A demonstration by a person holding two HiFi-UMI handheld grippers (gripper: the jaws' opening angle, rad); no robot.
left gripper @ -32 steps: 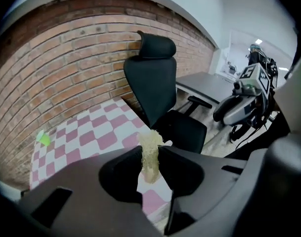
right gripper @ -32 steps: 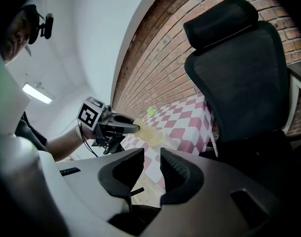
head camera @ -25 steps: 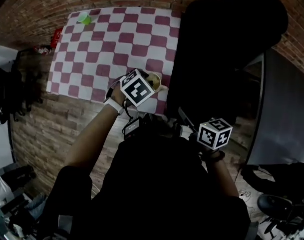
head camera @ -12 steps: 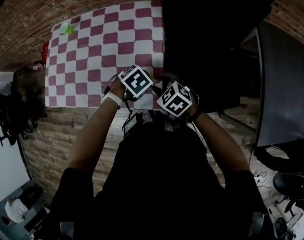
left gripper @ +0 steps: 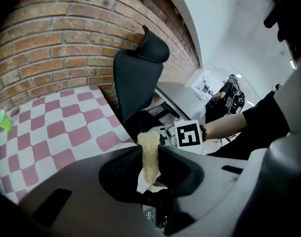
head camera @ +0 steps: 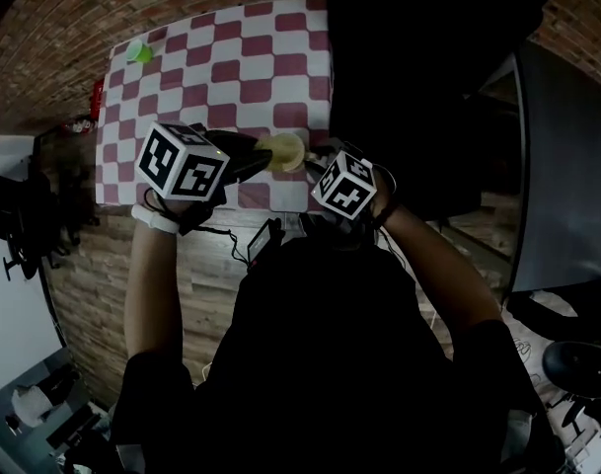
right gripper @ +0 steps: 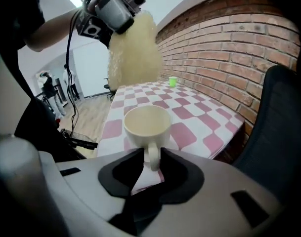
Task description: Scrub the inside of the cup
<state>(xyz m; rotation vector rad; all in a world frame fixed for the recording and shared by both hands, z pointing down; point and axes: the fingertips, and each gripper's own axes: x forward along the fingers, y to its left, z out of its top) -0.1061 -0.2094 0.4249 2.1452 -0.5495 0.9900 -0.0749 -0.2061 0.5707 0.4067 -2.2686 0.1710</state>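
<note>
the right claw (right gripper: 151,154) had just clamped the cup (right gripper: 146,122) by its handle at 5 o'clock on the bench (head camera: 231,77), while the left claw (left gripper: 150,148), gripping the sponge (left gripper: 150,159), rose above it, readying the scrub.

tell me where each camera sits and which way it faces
Head view: on the person's head, looking down at the checkered table; both forearms and torso show.
Left gripper view: rides the left gripper, looking along jaws shut on the loofah; the right forearm shows.
Right gripper view: rides the right gripper, whose jaws have just been closing on the cup handle; the left arm shows.
Both gripper views share the loofah and table.
</note>
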